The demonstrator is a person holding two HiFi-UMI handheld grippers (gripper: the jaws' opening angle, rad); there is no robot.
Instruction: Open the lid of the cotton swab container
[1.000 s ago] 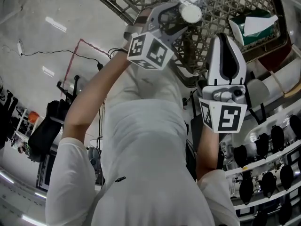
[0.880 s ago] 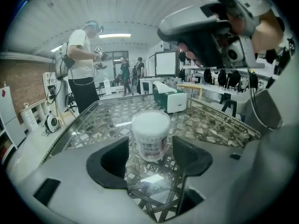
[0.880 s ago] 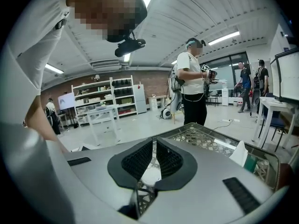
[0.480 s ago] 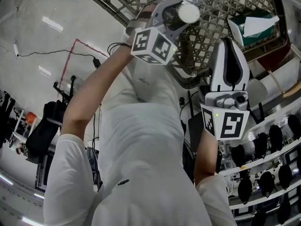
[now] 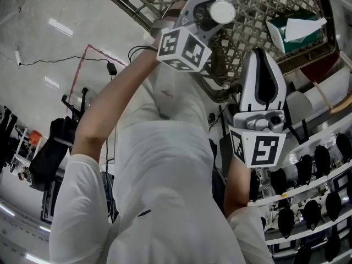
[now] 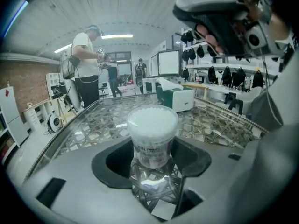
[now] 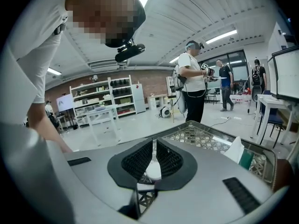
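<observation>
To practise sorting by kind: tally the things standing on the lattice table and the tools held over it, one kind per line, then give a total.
Cotton swab container: 1
Tissue box: 1
Hand-held gripper: 2, the left hand-held gripper and the right hand-held gripper
Total: 4

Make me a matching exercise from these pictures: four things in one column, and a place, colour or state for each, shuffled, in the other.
1 cotton swab container
2 right gripper
3 tissue box
4 table

A green
B fingers shut
C lattice-patterned top
D standing between the left gripper fingers

Pairs: 1-D, 2-B, 3-A, 4-C.
The left gripper's fingers have just been closing, the container between them.
</observation>
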